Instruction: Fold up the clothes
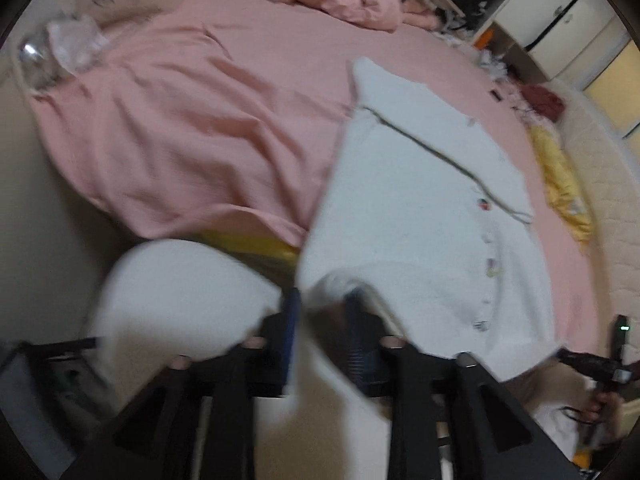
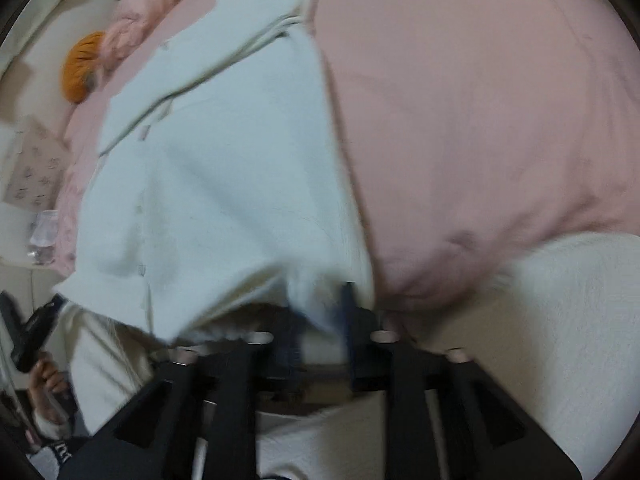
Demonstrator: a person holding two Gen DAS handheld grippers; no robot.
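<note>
At the near edge of the pink bed point(image 1: 200, 128), both tongs point(image 1: 320, 308) point(image 2: 320, 304) stand apart around the white cardigan's point(image 1: 420, 208) hem, so it could slide off and unfold.

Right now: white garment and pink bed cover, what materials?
White garment: looks like soft fleecy or terry knit, matte, fuzzy surface, small buttons; blur leaves it open. Pink bed cover: thin woven cloth, likely cotton, matte, soft wrinkles.
</note>
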